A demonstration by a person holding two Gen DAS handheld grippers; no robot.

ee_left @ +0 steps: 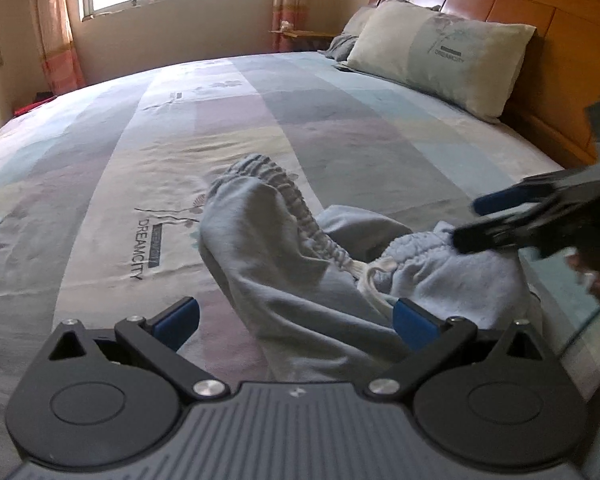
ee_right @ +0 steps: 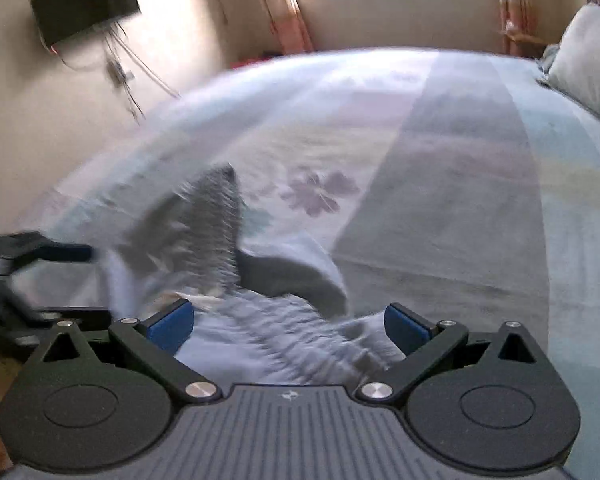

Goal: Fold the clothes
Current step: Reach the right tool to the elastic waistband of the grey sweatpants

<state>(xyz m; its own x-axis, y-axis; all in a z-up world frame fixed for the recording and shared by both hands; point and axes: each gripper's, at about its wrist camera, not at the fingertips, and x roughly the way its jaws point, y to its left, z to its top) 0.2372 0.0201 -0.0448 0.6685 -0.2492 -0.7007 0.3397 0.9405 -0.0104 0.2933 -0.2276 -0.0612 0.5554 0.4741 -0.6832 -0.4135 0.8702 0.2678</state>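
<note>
the pants (ee_left: pixel 300 280), pale grey-blue with an elastic waistband (ee_left: pixel 296 204) and a white drawstring (ee_left: pixel 370 280), lie in a crumpled heap on the bed (ee_left: pixel 180 160), close to its near edge and well away from the pillows (ee_left: pixel 440 56) at the headboard end. the waist gapes open and stands up in a ridge; no flat layer or clean crease shows anywhere, so by the look of it the folding is far from finished, and the cloth still needs spreading flat and doubling over.

the left gripper (ee_left: pixel 296 320) sits low over the near part of the heap, its jaws wide apart with cloth between them but not pinched. the right gripper (ee_right: pixel 286 322) hangs over the waistband at the heap's right side, jaws also wide apart, holding nothing; its view is blurred, so fine contact with the cloth cannot be told.
</note>
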